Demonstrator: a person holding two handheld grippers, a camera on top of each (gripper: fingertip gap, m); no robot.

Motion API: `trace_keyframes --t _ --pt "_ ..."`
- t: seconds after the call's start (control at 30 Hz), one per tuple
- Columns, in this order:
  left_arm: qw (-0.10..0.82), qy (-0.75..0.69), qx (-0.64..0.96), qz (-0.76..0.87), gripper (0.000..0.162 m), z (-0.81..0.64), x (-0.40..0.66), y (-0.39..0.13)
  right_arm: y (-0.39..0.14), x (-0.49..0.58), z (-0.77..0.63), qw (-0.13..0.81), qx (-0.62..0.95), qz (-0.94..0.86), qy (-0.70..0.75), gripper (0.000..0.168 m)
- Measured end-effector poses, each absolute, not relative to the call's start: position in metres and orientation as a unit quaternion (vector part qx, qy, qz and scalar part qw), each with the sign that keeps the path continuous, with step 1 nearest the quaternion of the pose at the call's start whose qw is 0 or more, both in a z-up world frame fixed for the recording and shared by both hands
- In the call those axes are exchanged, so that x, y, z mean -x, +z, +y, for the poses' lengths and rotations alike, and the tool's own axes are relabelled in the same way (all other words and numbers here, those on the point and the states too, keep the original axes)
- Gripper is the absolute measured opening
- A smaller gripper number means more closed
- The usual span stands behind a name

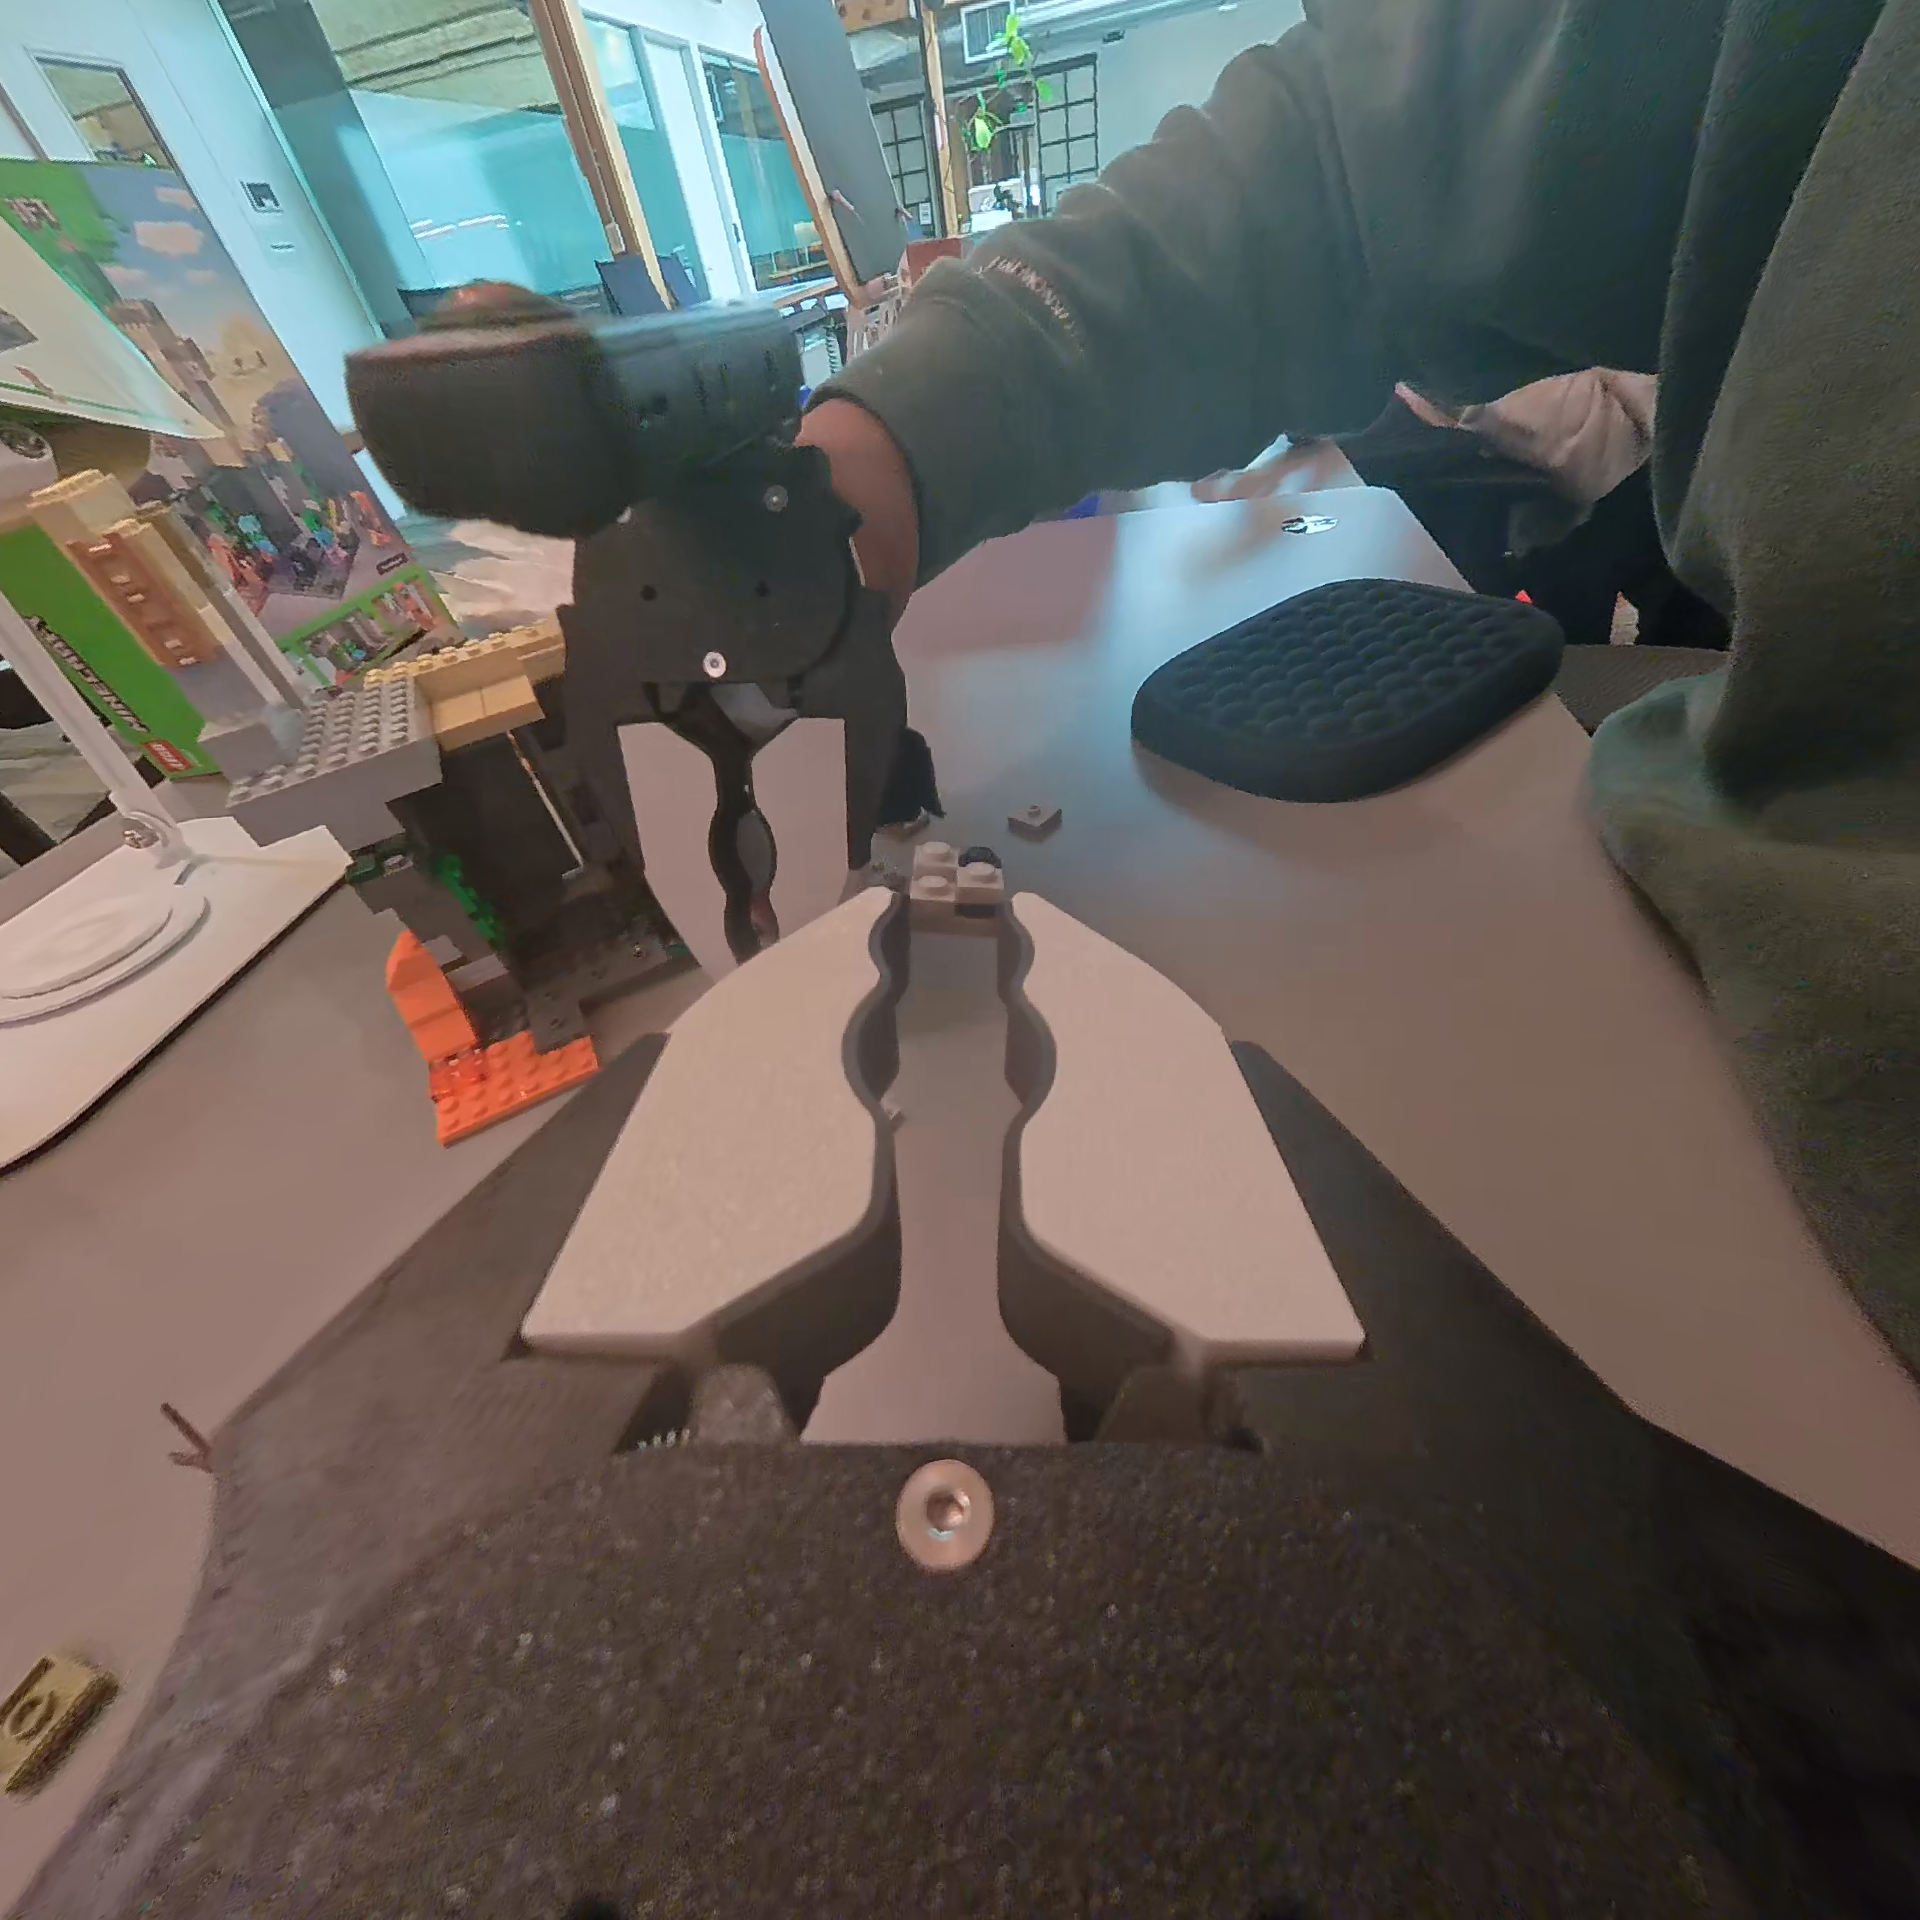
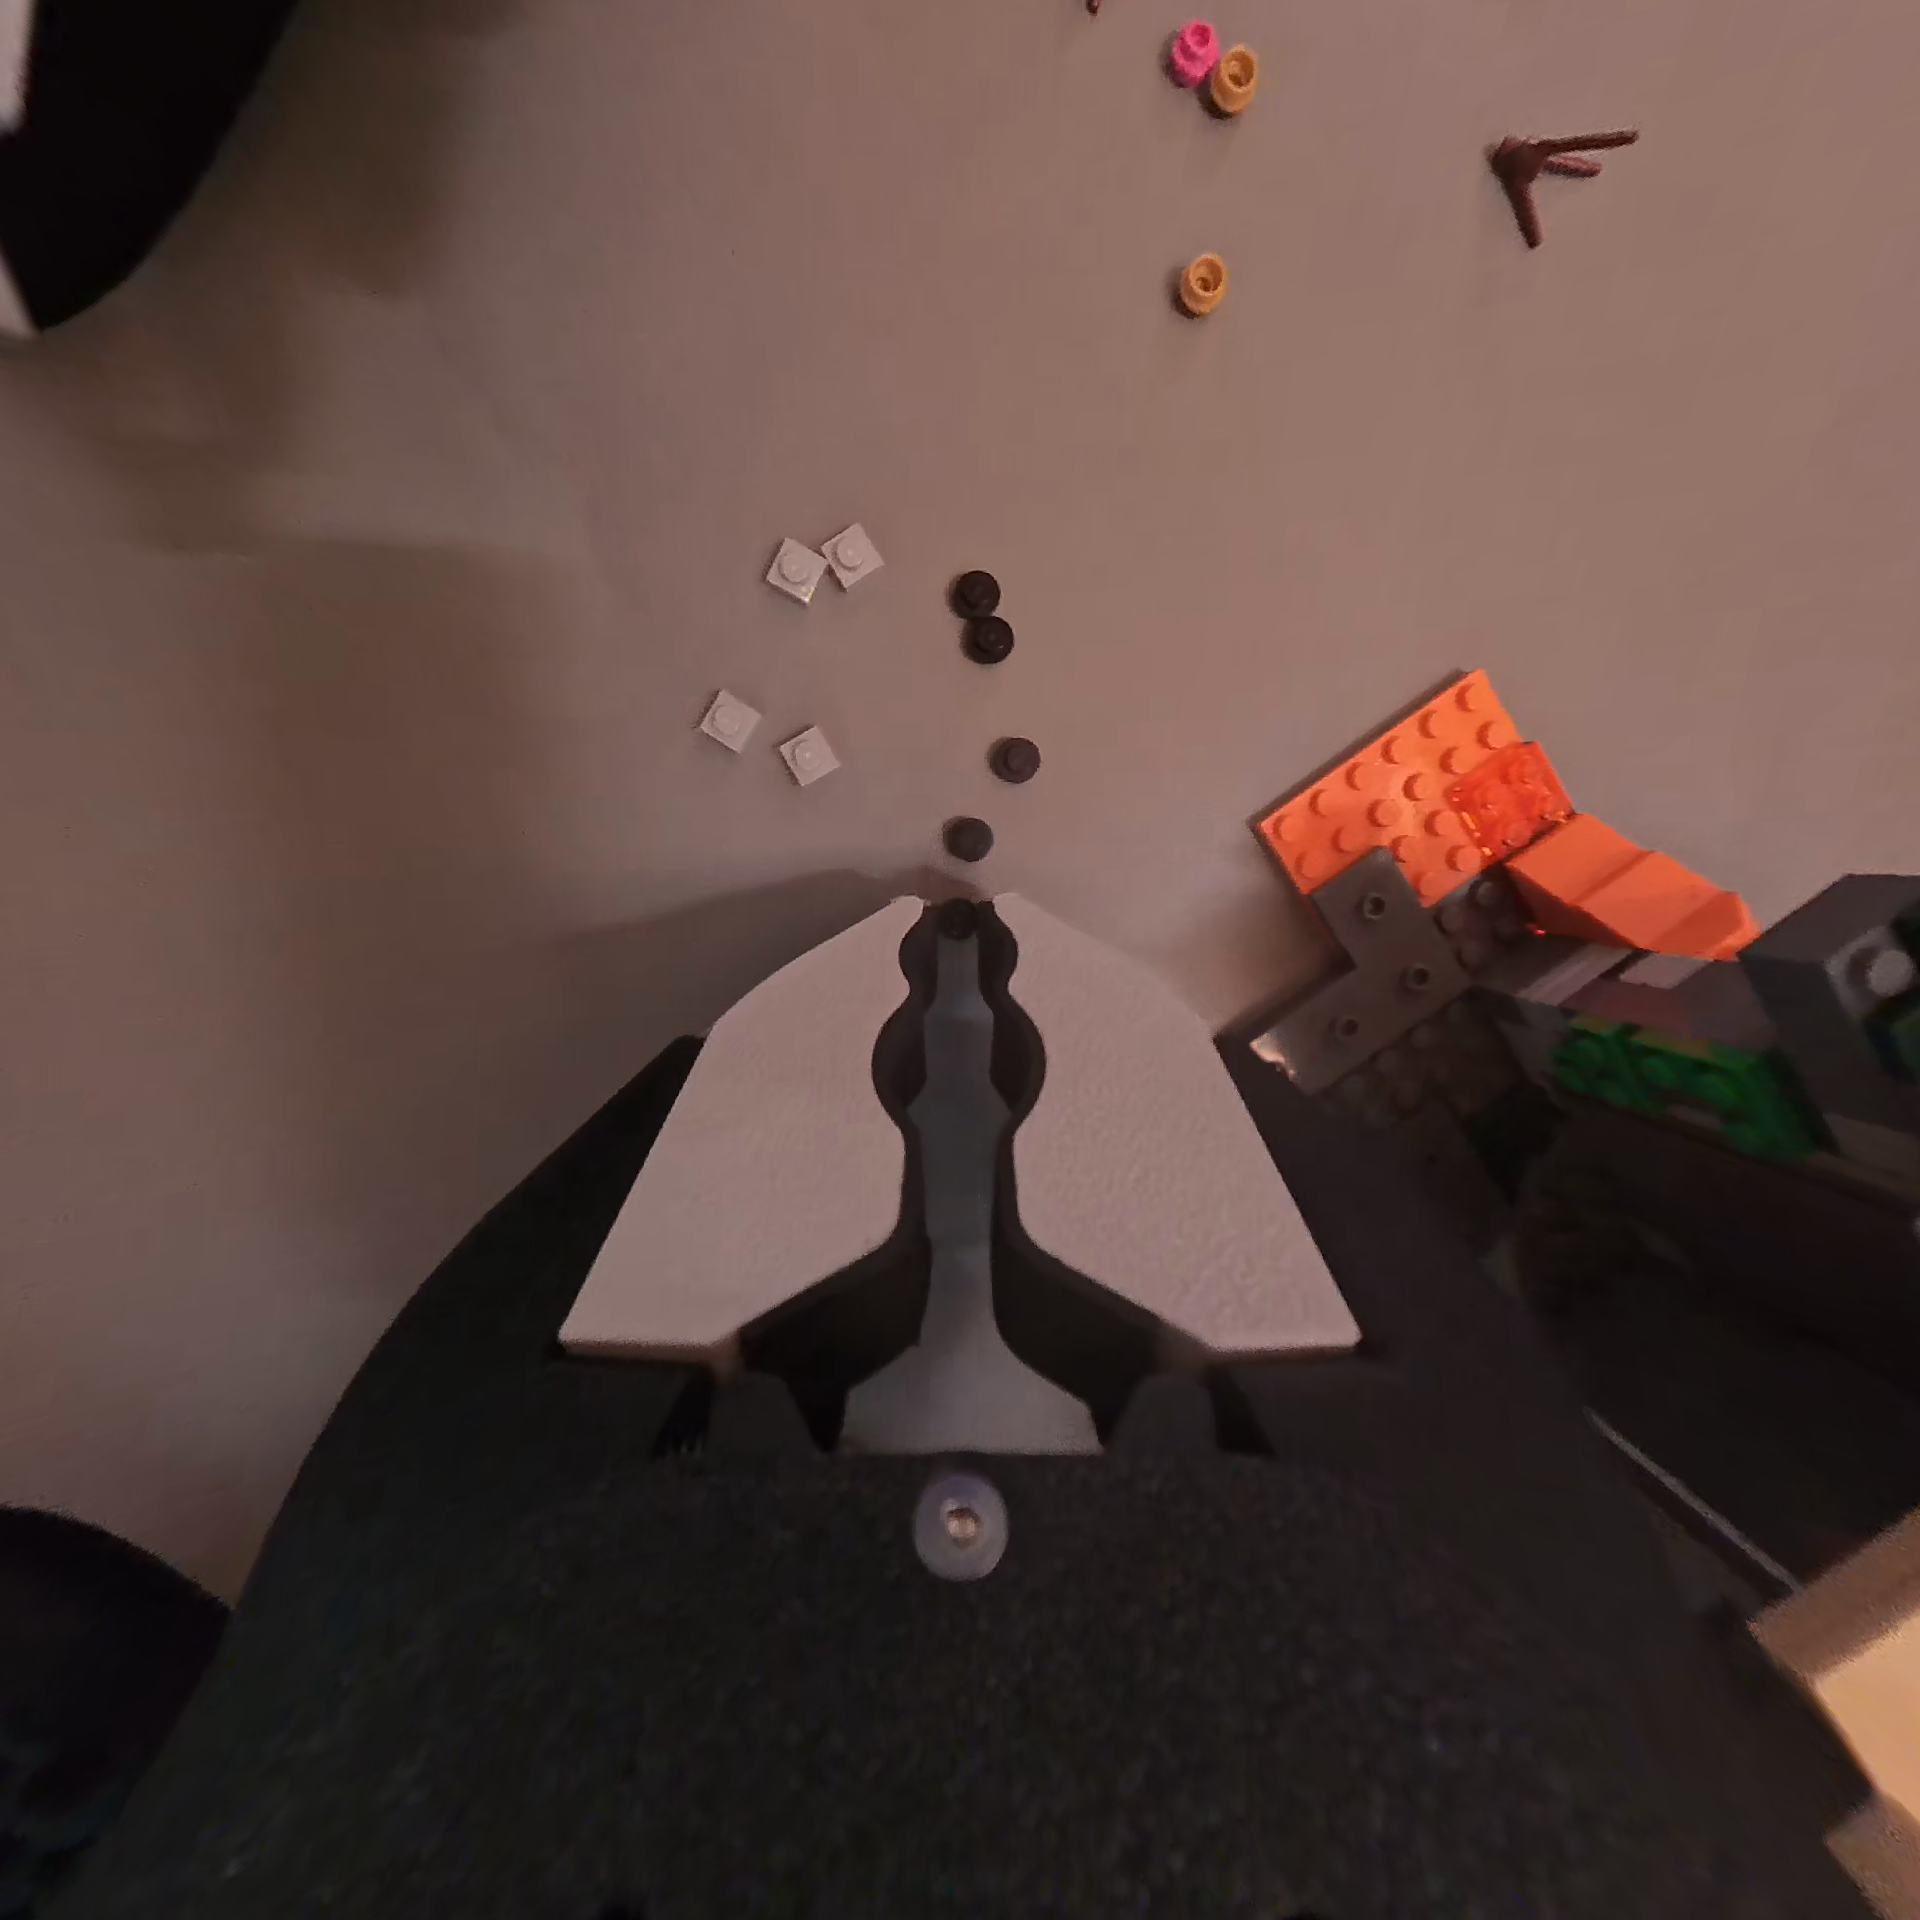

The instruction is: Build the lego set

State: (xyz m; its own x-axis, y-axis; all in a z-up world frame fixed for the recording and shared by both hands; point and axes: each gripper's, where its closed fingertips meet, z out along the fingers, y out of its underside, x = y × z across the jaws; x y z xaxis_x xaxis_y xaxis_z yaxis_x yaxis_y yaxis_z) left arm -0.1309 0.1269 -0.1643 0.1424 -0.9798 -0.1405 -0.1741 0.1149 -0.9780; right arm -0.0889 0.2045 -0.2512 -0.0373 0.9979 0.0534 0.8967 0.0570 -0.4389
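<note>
My left gripper (image 1: 954, 906) is shut on a small grey studded plate (image 1: 948, 881), held just above the table; a black round piece (image 1: 979, 858) sits at the plate's far edge. My right gripper (image 2: 957, 916) is shut on a small black round stud (image 2: 957, 921) and points down at the table. It also shows in the left wrist view (image 1: 750, 925), just left of my left gripper's tips. The part-built Lego model (image 1: 488, 862), with grey, tan and orange parts, stands to the left; in the right wrist view it (image 2: 1538, 935) lies at the right.
Loose on the table are several grey square plates (image 2: 795, 569), black round studs (image 2: 977, 592), gold round pieces (image 2: 1203, 283), a pink stud (image 2: 1192, 52) and a brown branch piece (image 2: 1548, 171). The Lego box (image 1: 208, 499), a white lamp base (image 1: 83, 935) and a black pad (image 1: 1345, 686) stand around. About 15 cm separates my right fingertips from the brown branch piece (image 2: 1548, 171). Seen from the left wrist view (image 1: 202, 1458) as well.
</note>
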Motion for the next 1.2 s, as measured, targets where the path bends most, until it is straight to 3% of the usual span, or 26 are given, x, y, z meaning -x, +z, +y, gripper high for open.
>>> trace_keyframes --t 0.4,0.63,0.83,1.2 --pt "0.534 -0.389 0.543 0.518 0.016 0.126 0.122 -0.149 -0.19 0.081 0.181 0.236 0.654 -0.701 0.16 0.007" --pt "0.53 -0.417 0.511 0.534 0.016 0.111 0.089 -0.124 -0.127 0.087 0.171 0.31 0.589 -0.73 0.156 0.007" --pt "0.529 -0.407 0.505 0.547 0.016 0.115 0.06 -0.12 -0.079 0.085 0.154 0.318 0.559 -0.75 0.152 0.007" --pt "0.547 -0.365 0.549 0.515 0.016 0.131 0.073 -0.147 -0.094 0.093 0.12 0.284 0.558 -0.76 0.174 0.007"
